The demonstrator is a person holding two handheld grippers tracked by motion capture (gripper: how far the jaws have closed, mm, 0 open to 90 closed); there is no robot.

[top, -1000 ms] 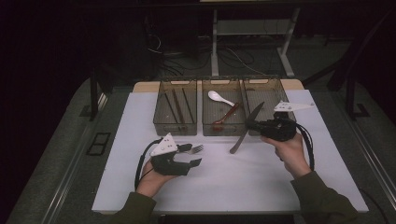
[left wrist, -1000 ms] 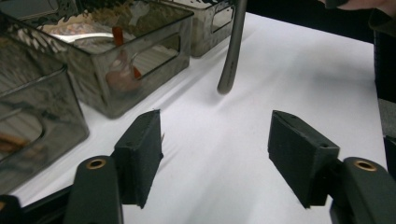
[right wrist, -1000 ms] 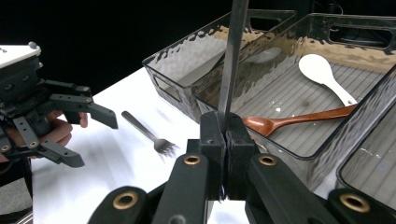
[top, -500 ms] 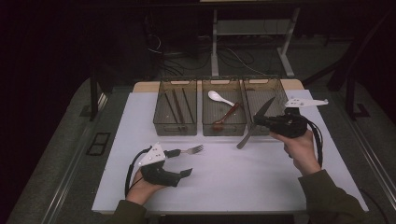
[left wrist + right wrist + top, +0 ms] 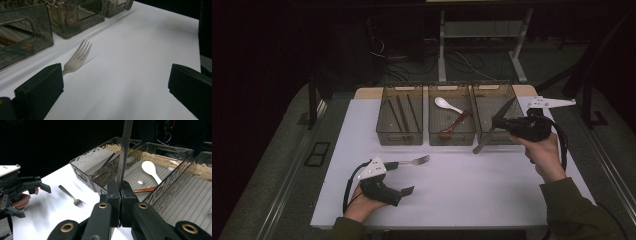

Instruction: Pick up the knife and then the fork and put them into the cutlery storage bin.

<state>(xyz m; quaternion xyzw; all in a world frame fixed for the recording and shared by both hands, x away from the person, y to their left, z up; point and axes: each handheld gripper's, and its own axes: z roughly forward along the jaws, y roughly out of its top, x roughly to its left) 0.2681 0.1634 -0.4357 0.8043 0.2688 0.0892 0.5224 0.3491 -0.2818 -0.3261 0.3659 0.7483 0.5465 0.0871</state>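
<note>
On the table, left gripper [image 5: 404, 177] has just opened, freeing the fork [image 5: 412, 161]; right gripper [image 5: 498, 122] still clamps the knife [image 5: 492, 127].

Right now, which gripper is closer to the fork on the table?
Left. The left gripper, jaws wide open, sits right beside the fork, whose handle lies by one jaw. The right gripper, shut on a dark knife, hovers by the rightmost bin.

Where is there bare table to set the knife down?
Bare white table runs from the fork and left gripper across to the right hand. The right bin looks empty. It is crowded along the bins' front, where the knife hangs.
</note>
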